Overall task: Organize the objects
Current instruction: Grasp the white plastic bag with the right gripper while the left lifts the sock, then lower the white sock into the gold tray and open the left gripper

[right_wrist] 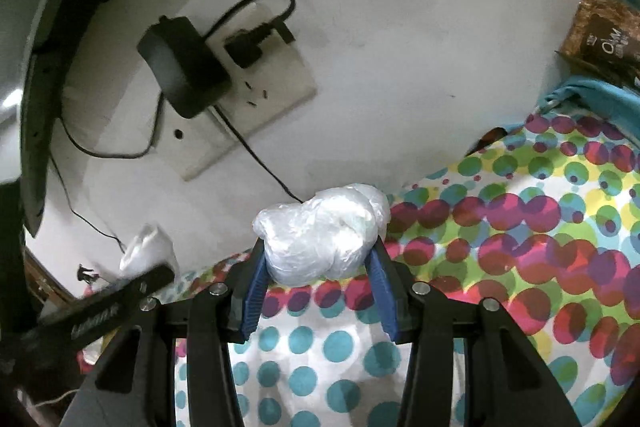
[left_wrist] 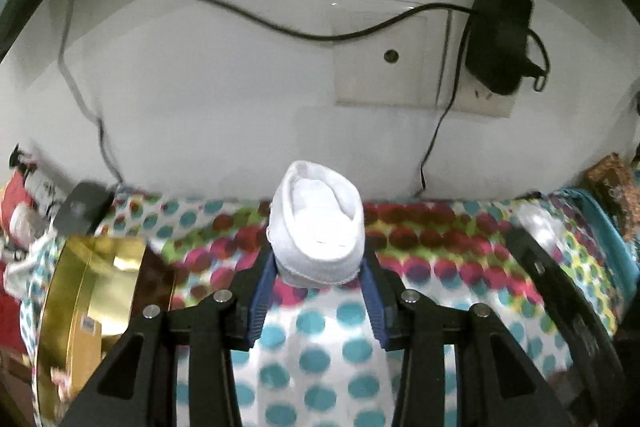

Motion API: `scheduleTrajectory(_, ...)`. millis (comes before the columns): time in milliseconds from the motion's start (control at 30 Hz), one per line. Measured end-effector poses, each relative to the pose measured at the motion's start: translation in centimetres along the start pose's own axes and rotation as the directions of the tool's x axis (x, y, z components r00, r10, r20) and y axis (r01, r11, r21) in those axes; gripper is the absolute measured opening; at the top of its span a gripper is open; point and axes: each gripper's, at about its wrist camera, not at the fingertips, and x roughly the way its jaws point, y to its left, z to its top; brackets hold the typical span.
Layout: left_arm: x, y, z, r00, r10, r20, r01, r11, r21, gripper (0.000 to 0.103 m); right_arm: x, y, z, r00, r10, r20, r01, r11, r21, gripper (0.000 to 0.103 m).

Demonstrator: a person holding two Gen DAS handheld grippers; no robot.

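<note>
Left wrist: gold tin point(left_wrist: 80, 307) (contents unclear)

Rolled white sock point(left_wrist: 316, 227) between the left gripper point(left_wrist: 318, 273) fingers point(left_wrist: 262, 293) — gold tin point(left_wrist: 86, 311) lower left, above polka-dot cloth point(left_wrist: 320, 359).

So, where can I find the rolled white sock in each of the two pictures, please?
Left wrist view: the rolled white sock sits at the centre, clamped between the left gripper pads.
Right wrist view: it shows at the lower left, above the left gripper's black body.
Shared landmark: the black power adapter plugged into the wall socket.
</note>
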Motion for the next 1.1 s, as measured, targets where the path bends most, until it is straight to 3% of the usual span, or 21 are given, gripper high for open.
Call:
scheduleTrajectory(233,-4.8,5.8,-4.2,0.999,0.008,-0.042,-0.011,0.997,-0.081,0.042,-0.3,-0.2,0.2,0.999,0.044,-0.004,-0.044,0.999,0.022,0.044)
scheduleTrajectory(467,-8.5,13.6,-6.7,0.991,0.124,-0.055,-0.133,0.971,-0.201,0.042,-0.3,0.1,0.3,0.998,0.069,-0.012,-0.068,0.997,0.032,0.044)
scheduleTrajectory(567,-8.7,15.7,-7.5,0.992,0.114,-0.063,-0.126,0.958,-0.258,0.042,-0.2,0.4,0.1,0.997,0.072,-0.020,-0.072,0.997,0.024,0.044)
scheduleTrajectory(833,-6.7,17.7,-8.5,0.990,0.092,-0.103,-0.118,0.950,-0.289,0.042,0.5,0.9,-0.2,0.997,0.067,-0.034,-0.067,0.998,0.011,0.044)
scheduleTrajectory(1100,-4.7,17.8,-7.5,0.987,0.134,-0.091,-0.153,0.953,-0.263,0.042,0.5,1.2,-0.3,0.998,0.060,-0.030,-0.061,0.998,-0.006,0.044)
